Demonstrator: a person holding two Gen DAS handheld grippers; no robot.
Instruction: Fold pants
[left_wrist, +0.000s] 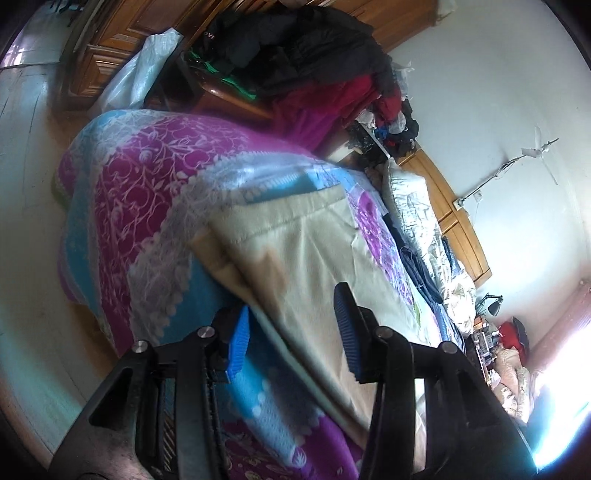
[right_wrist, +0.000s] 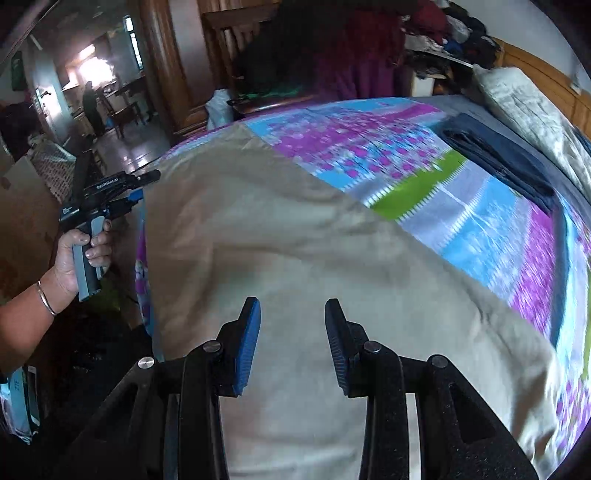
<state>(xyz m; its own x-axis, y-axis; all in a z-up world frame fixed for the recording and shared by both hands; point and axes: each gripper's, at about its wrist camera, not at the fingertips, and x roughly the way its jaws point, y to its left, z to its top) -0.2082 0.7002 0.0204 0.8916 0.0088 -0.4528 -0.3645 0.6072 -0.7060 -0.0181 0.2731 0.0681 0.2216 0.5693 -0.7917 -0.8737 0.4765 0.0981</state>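
Two black grippers with blue ribbed pads work over a bed; both views are motion-blurred. The right gripper (right_wrist: 292, 343) points forward and down over the pair of beige cotton pants (right_wrist: 295, 266), its fingers spread with bare cloth showing in the gap and nothing pinched between them. In the right wrist view the person's left hand (right_wrist: 79, 254) wraps a grey handle at the left edge of the bed, wrist bent up, a thin bangle on the forearm; the left gripper (right_wrist: 142, 186) it carries reaches level toward the near-left edge of the pants, but whether it touches the cloth cannot be told from there. The left wrist view, strongly tilted, shows the left gripper (left_wrist: 291, 328) with its fingers set wide, and the edge of the pants running between them; neither pad can be seen pressing on the fabric.

The pants lie spread flat on the patchwork bedspread of magenta, sky-blue, grey and green printed panels (right_wrist: 461, 206), covering its near part. Their long axis runs from under the right gripper away toward the far-left corner of the bed, where a straight hemmed edge (left_wrist: 295, 201) crosses the bedspread. A folded dark-blue denim garment (right_wrist: 498, 158) rests well apart at the far right, beside a pale crumpled pillow (right_wrist: 524, 107).
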